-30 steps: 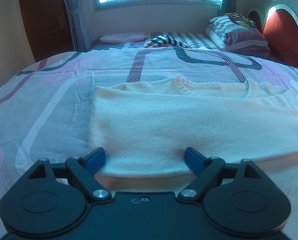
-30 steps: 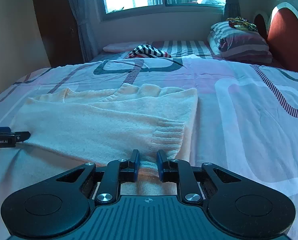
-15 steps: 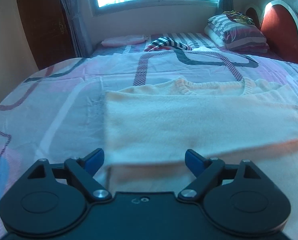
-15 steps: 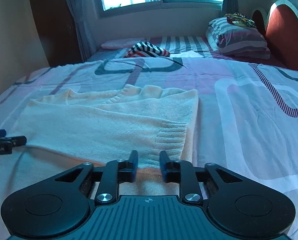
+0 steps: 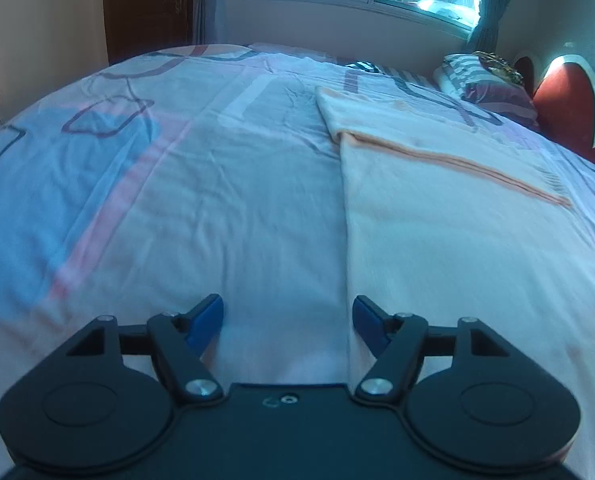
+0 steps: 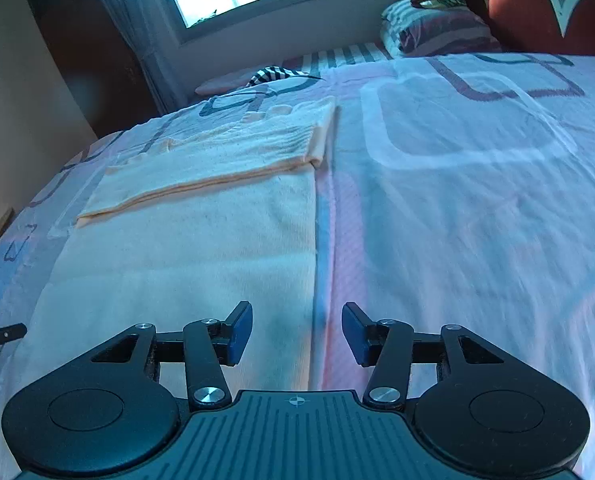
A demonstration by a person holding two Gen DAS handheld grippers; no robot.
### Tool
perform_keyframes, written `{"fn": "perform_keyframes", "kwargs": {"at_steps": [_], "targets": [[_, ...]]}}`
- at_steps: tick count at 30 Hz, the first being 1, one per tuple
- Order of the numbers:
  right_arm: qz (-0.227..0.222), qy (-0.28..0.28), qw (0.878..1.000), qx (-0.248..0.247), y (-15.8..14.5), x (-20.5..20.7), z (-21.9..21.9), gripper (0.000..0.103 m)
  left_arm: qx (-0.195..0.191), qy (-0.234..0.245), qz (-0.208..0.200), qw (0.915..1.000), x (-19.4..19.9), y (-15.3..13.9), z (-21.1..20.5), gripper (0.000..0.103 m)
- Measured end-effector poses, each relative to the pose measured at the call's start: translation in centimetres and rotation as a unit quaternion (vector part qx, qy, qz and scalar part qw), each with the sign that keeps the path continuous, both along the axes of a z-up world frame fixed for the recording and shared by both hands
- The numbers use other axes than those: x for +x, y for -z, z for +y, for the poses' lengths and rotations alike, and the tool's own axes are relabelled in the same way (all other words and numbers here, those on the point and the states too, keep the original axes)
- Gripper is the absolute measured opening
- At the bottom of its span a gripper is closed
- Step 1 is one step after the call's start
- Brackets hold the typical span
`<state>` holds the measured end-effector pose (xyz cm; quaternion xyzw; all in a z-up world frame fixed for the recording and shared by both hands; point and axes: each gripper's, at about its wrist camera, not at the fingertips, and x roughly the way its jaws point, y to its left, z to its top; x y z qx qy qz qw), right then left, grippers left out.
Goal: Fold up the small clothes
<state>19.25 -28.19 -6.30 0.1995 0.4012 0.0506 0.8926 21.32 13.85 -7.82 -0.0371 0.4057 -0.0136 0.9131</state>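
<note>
So far we have one fold in place: the cream sweater (image 6: pixel 201 216) lies flat on the bed (image 6: pixel 457 184), and a band of it, ending in a ribbed cuff or hem, is doubled over the far part of the garment, leaving a clean folded edge running across it. From the left wrist view the same sweater (image 5: pixel 457 216) stretches away along the right side, its long straight edge running toward the far edge of the bed where the pillows (image 5: pixel 493 88) are stacked. Our left tool (image 5: pixel 287 318) hangs with its blue pads spread wide and nothing between them, sitting just above that near left edge of the sweater. Our right tool (image 6: pixel 297 332) is likewise spread and empty, straddling the sweater's right edge near the near side of the bed. We judge the task roughly at its middle: the near portion of the sweater is one long single layer, so at least one more fold is needed to bring it into a compact bundle. A striped garment (image 6: pixel 281 74) waits near the far edge of the bed, and it may need folding too, though we cannot tell its state from here.
</note>
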Motion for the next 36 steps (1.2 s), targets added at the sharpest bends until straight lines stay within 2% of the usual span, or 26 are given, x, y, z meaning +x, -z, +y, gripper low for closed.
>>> {"fn": "perform_keyframes", "kwargs": {"at_steps": [2,3,10,18,22,25,29,36], "targets": [[0.001,0.007,1.0,-0.001,-0.4,-2.3,0.0,0.044,-0.007,0.0,-0.004,1.0,-1.9,-0.5,0.1,0.057],[-0.002,0.01,1.0,-0.002,-0.7,-3.3,0.0,0.043,-0.01,-0.001,-0.008,0.9999,-2.8,-0.7,0.1,0.056],[-0.023,0.003,1.0,-0.015,-2.6,-9.8,1.9,0.04,-0.006,0.017,-0.042,0.9989,-8.9,-2.6,-1.2,0.06],[-0.009,0.002,1.0,0.005,-1.6,-14.3,3.1,0.04,-0.015,0.043,-0.024,0.9987,-13.8,-1.7,-2.4,0.055],[-0.003,0.008,1.0,0.019,-1.4,-15.2,2.6,0.04,-0.031,0.043,-0.008,0.9986,-15.1,-0.9,-2.2,0.053],[0.003,0.014,1.0,0.028,-1.1,-15.6,2.1,0.04,-0.053,0.038,0.004,0.9979,-15.4,-0.4,-1.7,0.045],[0.017,0.023,0.998,0.064,-0.1,-16.2,1.4,0.04,-0.076,0.032,0.006,0.9966,-15.4,-0.4,-1.1,0.04],[0.02,0.021,0.993,0.11,0.4,-16.5,1.5,0.04,-0.141,0.019,0.018,0.9896,-14.9,0.1,0.2,0.04]]}}
